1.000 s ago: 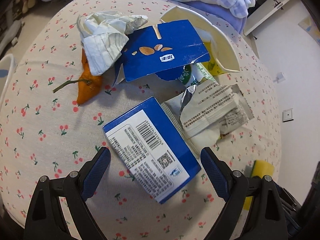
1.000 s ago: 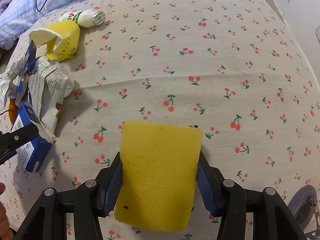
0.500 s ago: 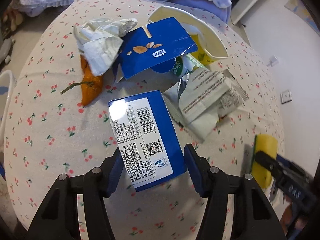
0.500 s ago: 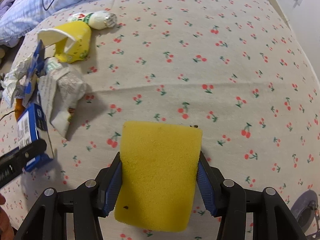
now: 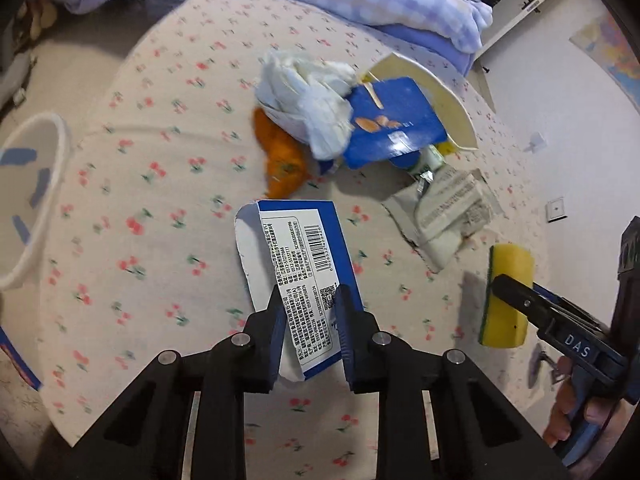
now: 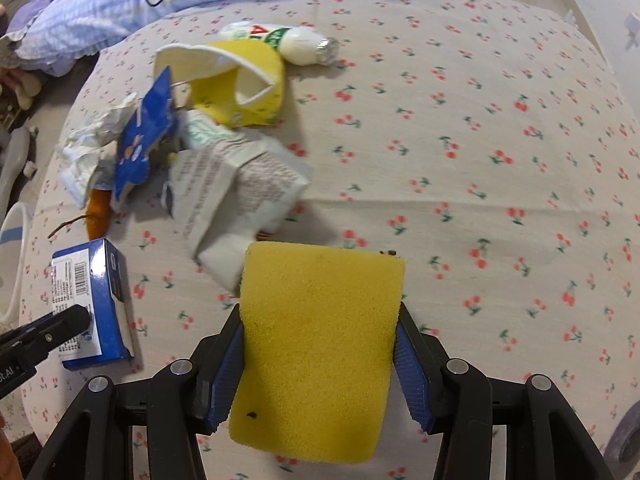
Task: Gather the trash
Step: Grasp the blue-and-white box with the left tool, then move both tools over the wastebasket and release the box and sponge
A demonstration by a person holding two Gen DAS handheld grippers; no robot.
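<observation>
Trash lies heaped at the far side of the cherry-print tablecloth (image 5: 168, 184): crumpled white paper (image 5: 308, 100), a torn blue carton (image 5: 396, 128), a yellow paper cup (image 6: 244, 92), a silver wrapper (image 5: 444, 216) and an orange peel (image 5: 282, 164). The left gripper (image 5: 308, 312) has just been closing and now pinches the blue-and-white box (image 5: 296, 264) by its near end, lifted clear of the cloth. The right gripper (image 6: 320, 356) clamps a yellow sponge (image 6: 316, 344). Held so near its end, the squashed box could twist and slip out before reaching the white bin (image 5: 32, 208) at left.
</observation>
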